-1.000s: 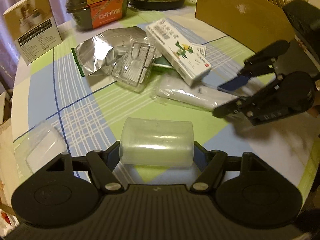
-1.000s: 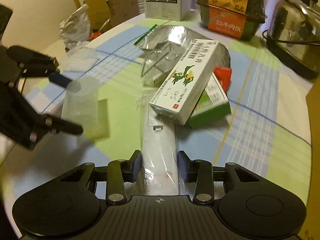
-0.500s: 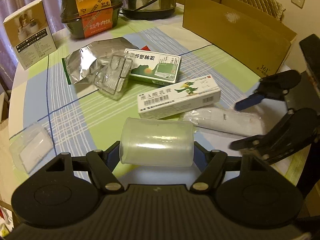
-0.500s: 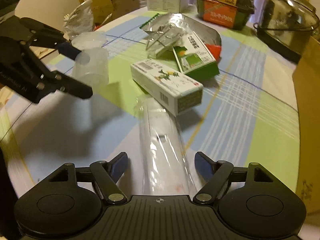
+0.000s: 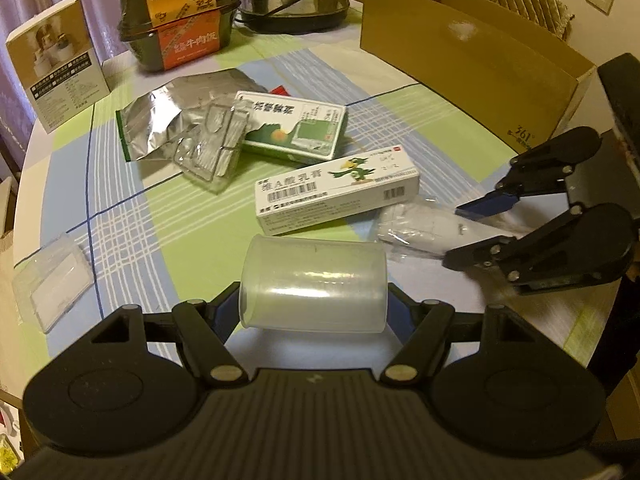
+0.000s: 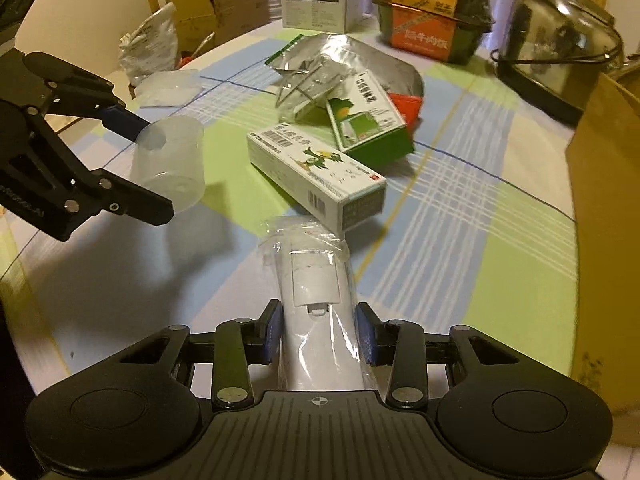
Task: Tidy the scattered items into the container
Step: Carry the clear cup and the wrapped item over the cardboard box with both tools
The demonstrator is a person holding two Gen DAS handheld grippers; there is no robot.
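Observation:
My left gripper is shut on a clear plastic cup held sideways above the table. In the right wrist view the cup sits between the left gripper's fingers. My right gripper is shut on a white oblong item in a clear wrapper, whose far end reaches a white ointment box. The left wrist view has the right gripper at the right, on the wrapped item. An open cardboard box stands at the back right.
A green medicine box, a silver foil bag and a clear blister tray lie mid-table beside the ointment box. A clear plastic case sits near the left edge. A lunch tub, pot and white carton stand behind.
The right gripper opened around the wrapped item half a second ago and has shut on it again. The ointment box slid off the green box. The left gripper kept the cup.

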